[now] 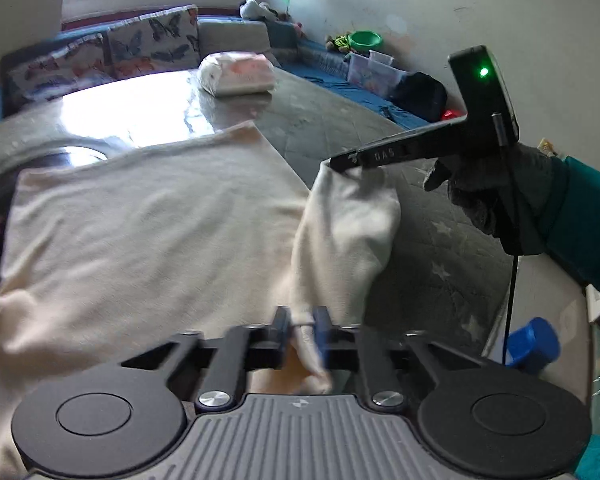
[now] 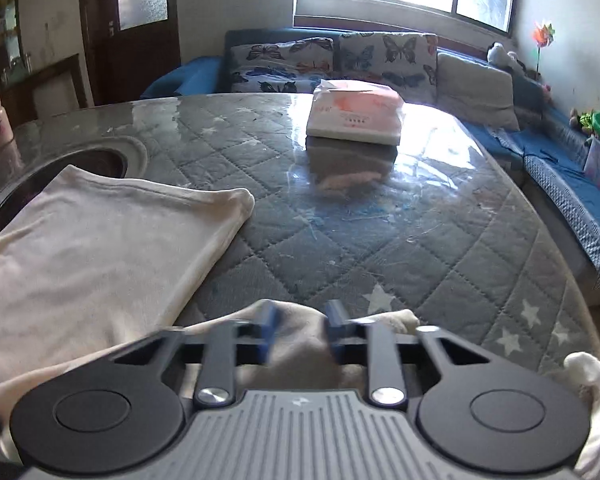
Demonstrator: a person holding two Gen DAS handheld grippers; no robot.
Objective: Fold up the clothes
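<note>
Left wrist view: cream garment [image 1: 140,232] lies on quilted table [image 1: 360,120], w/ left gripper [image 1: 300,332] and right gripper [image 1: 340,166] both pinching its sleeve, grip looks shallow (blurred), so fabric may slip mid-fold.

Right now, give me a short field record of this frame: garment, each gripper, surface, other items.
garment: cream shirt, part flat on the table, right edge lifted
left gripper: shut on a fold of the shirt
right gripper: fabric between its fingers; in the left wrist view it holds the raised cloth
surface: quilted star-print table cover under clear sheet
other items: white plastic packet at the far side, apart from the shirt
</note>
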